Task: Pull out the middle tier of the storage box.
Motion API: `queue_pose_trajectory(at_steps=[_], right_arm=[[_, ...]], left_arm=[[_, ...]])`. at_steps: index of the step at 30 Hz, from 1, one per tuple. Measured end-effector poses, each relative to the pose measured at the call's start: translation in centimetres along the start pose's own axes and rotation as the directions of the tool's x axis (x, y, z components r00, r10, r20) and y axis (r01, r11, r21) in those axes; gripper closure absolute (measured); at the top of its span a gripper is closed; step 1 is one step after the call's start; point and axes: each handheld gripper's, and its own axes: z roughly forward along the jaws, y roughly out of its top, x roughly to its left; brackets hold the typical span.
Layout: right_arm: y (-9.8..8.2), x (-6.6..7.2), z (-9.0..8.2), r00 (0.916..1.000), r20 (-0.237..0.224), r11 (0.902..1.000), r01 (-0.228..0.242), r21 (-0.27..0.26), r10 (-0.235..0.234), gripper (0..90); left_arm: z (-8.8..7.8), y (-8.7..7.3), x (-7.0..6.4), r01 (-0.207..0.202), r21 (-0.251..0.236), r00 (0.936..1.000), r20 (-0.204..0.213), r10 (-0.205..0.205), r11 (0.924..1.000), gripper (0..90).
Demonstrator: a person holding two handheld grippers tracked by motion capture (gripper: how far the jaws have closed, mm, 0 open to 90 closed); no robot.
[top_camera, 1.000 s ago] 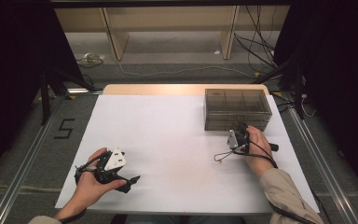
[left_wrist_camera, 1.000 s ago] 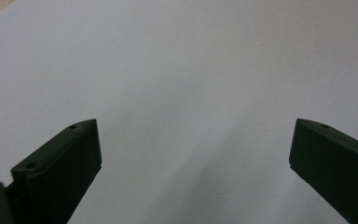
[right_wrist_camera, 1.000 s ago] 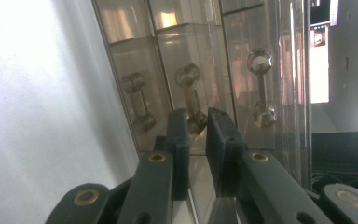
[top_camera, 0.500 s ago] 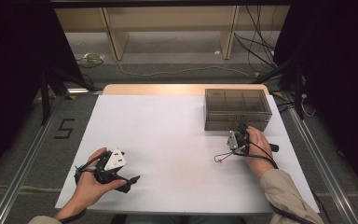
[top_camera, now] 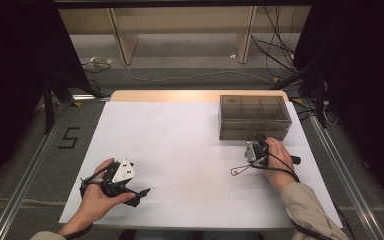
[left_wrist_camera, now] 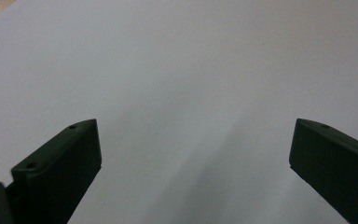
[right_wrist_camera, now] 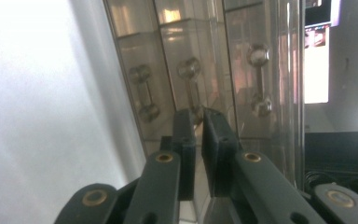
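right gripper (right_wrist_camera: 198, 116) first: its jaws have just been closing and now stand nearly together, a thin slit between them, the tips up against the middle handle (right_wrist_camera: 192, 88) on the front of the smoky clear drawer box (top_camera: 253, 117). whether the pads actually pinch that handle i can't tell, the tips cover its lower end. in the high view the right gripper (top_camera: 258, 145) sits at the box's near face, at the far right of the white table (top_camera: 180, 145). two more handles flank the middle one, all three drawers look shut. over on the near left the left gripper (left_wrist_camera: 193, 144) rests with jaws spread wide, nothing between them, bare tabletop ahead. my read: this is the grab-the-handle step of opening the middle drawer. next calls for a firm pinch, then a straight pull toward the person, or the light box may slide along
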Motion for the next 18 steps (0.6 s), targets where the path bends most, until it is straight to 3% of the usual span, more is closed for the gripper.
queue_pose_trajectory(at_steps=[2, 6, 13, 18], right_arm=[[-0.3, -0.3, 0.0, 0.9991, -0.033, 0.9997, -0.025, 0.009, 0.025, 79.1], [-0.6, -0.3, -0.1, 0.9983, -0.028, 0.9985, -0.051, 0.019, 0.052, 77.9], [-0.5, -1.5, -0.3, 0.9991, 0.002, 0.9990, -0.043, 0.009, 0.043, 74.2], [-0.6, -2.1, -0.1, 0.9996, -0.023, 0.9996, -0.014, 0.024, 0.015, 70.8]], left_arm=[[0.0, 0.0, 0.0, -0.004, 0.003, 1.0000, -0.001, 0.004, 1.0000, 2.1], [0.0, 0.1, 0.0, -0.002, 0.002, 1.0000, 0.000, 0.002, 1.0000, 2.1], [0.0, 0.1, 0.0, 0.002, -0.002, 1.0000, -0.001, -0.002, 1.0000, 2.1], [0.0, 0.1, 0.0, -0.001, 0.001, 1.0000, 0.000, 0.001, 1.0000, 2.1]])
